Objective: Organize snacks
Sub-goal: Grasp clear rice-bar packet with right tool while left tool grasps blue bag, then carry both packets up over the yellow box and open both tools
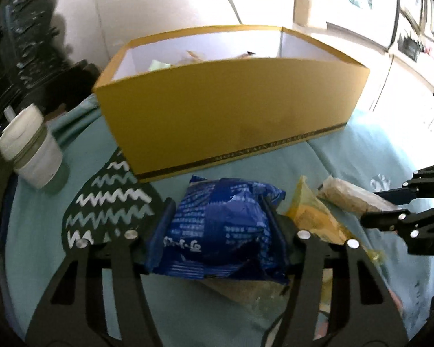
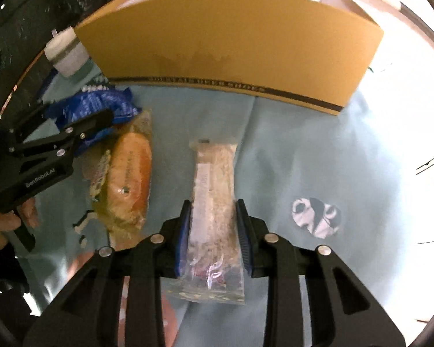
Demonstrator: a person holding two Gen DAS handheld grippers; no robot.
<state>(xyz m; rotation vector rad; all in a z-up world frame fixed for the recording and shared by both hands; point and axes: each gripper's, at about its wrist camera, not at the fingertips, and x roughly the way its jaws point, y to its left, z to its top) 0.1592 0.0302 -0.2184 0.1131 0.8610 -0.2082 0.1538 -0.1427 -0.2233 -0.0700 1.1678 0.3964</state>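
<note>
Left gripper (image 1: 217,228): jaws clamped on the blue snack packet (image 1: 225,225), just in front of the yellow box (image 1: 231,115). Right gripper (image 2: 214,237): jaws closed against the clear oat bar packet (image 2: 214,202), also before the box, beside the bread packet (image 2: 130,179).

hand-held gripper (image 2: 214,237): black linkage | silver rivets | seemingly blue pads (image 2: 183,240)

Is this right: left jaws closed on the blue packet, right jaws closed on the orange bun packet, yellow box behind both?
One error. The right gripper is closed on the clear rice-crisp bar, not the orange bun packet, which lies untouched to its left in the right wrist view. The rest holds: the left gripper is closed on the blue packet, with the yellow box behind both.
</note>
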